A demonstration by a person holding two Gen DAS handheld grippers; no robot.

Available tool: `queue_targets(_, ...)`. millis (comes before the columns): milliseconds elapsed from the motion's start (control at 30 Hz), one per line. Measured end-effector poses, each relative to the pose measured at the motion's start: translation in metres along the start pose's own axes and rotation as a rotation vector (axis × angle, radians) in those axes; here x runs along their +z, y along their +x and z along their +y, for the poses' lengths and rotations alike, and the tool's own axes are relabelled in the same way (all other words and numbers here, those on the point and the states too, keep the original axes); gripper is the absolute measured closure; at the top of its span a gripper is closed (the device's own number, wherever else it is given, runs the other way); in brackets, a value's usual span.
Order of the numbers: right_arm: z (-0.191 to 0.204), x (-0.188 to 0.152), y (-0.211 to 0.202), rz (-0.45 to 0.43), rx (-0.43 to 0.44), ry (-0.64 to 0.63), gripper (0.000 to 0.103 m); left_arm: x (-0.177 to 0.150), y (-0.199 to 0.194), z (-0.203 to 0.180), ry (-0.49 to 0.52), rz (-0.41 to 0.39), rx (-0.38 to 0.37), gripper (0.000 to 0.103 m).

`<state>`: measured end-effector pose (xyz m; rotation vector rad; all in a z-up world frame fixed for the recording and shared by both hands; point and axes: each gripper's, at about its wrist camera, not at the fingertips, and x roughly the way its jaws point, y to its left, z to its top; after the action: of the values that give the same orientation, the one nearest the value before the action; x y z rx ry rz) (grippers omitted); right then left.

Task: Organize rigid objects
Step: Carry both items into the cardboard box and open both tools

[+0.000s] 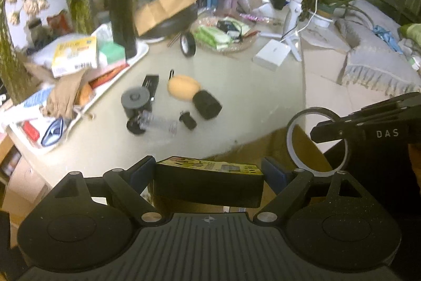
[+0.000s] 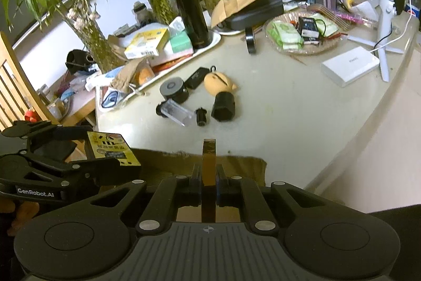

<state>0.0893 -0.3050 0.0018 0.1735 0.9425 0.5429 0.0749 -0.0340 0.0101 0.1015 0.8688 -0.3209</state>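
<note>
My left gripper [image 1: 209, 173] is shut on a black box with a yellow label [image 1: 210, 182], held over a cardboard box [image 1: 273, 141] below the table's front edge; it also shows in the right wrist view [image 2: 110, 149]. My right gripper [image 2: 209, 175] is shut on a tape roll [image 2: 209, 162], seen edge-on; in the left wrist view the tape roll [image 1: 294, 146] hangs from the right gripper [image 1: 319, 132]. On the table lie a yellow pouch [image 1: 183, 86], a black cylinder [image 1: 206, 104], a grey-lidded jar [image 1: 134, 99], a clear bottle [image 1: 158, 123] and a small black part [image 1: 188, 119].
A cluttered white tray [image 1: 136, 57] with a black flask [image 1: 122, 15] stands at the left. A wicker plate [image 2: 297, 49] of packets, a black tape roll [image 1: 187, 44], a white box [image 2: 350, 66] and a white tripod [image 2: 384, 25] stand farther back. Plants fill the left.
</note>
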Motion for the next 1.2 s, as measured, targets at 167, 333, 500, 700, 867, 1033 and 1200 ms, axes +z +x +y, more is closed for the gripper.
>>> queue_targets(167,0.004,-0.005,0.008,0.033,-0.017,-0.013,0.091,-0.006,0.008,0.003,-0.036,0.062,0.012,0.015)
queue_targets(333,0.008,-0.006,0.018,0.061,-0.027,-0.031,0.091,-0.01,0.015,0.008,-0.088,0.096,0.003,0.015)
queue_targets(500,0.015,-0.008,0.021,0.055,-0.028,-0.093,0.044,-0.015,0.019,0.016,-0.181,0.138,-0.022,0.014)
queue_targets(700,0.012,-0.009,0.01,0.008,-0.03,-0.089,0.0,-0.021,0.01,0.018,-0.227,0.103,-0.039,0.014)
queue_targets(867,0.01,-0.01,0.006,0.014,-0.04,-0.078,0.0,-0.017,0.001,0.018,-0.251,0.049,-0.057,0.003)
queue_targets(1033,0.01,-0.013,0.001,0.013,-0.049,-0.075,0.0,-0.013,-0.007,0.014,-0.232,0.022,-0.03,0.003)
queue_targets(1200,0.01,-0.018,-0.005,0.001,-0.068,-0.09,0.0,-0.017,-0.016,0.011,-0.187,-0.018,0.025,0.003)
